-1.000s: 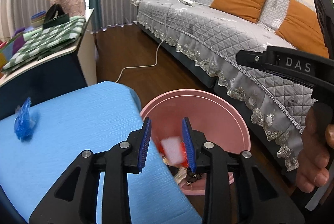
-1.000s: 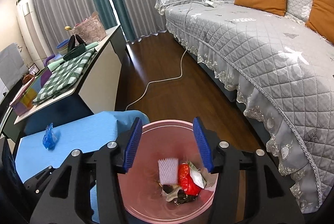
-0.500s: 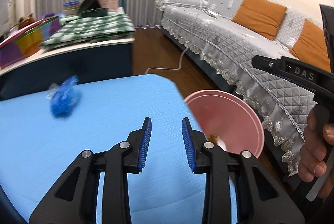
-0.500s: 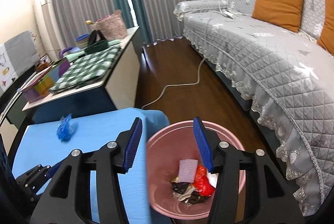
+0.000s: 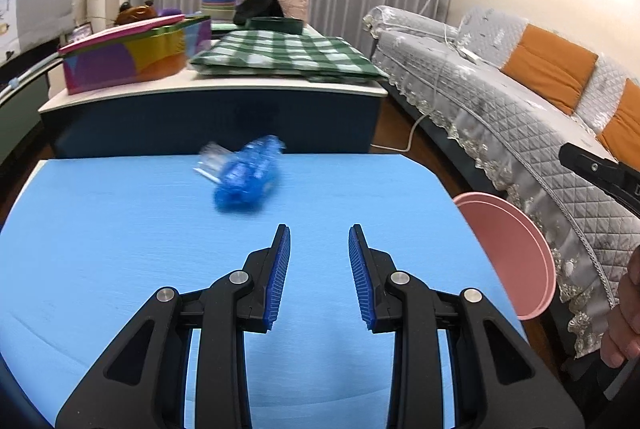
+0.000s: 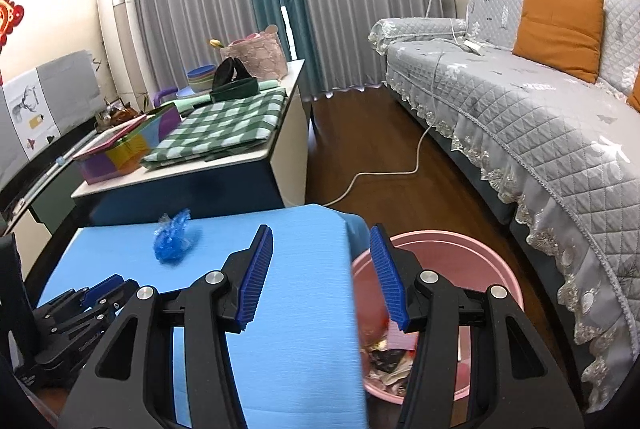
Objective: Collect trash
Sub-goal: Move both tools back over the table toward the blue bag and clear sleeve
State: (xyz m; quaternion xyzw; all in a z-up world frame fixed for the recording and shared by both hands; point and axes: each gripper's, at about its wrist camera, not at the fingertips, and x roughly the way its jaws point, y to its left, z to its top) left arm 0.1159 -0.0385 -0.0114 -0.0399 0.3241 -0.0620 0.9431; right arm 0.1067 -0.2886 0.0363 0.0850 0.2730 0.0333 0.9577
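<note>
Blue-covered tabletop (image 5: 120,269) now fills the L wrist view; a second ago that view looked down into the pink bin (image 6: 472,253) beside the tabletop's R edge. Bin holds mixed trash at its bottom (R wrist view), incl. red and white scraps; contents partly hidden by the gripper arm.

L hand-held gripper (image 5: 319,269): jaws apart, nothing between pads, gap unchanged over the last second; has swung away from the bin and now points across the tabletop toward the remaining item. R hand-held gripper (image 6: 322,279): jaws apart, empty, straddling the tabletop edge and bin rim; it too has shifted leftward, bin now only partly in frame.

Crumpled blue plastic wrapper (image 5: 248,177): lies on the tabletop near its far edge, ahead of and slightly L of the L gripper, well apart from both; motion-blurred in the L view.

Reading: prior drop-off appears done; next step prob. reaching for the wrapper, apparently the last piece on the tabletop.
</note>
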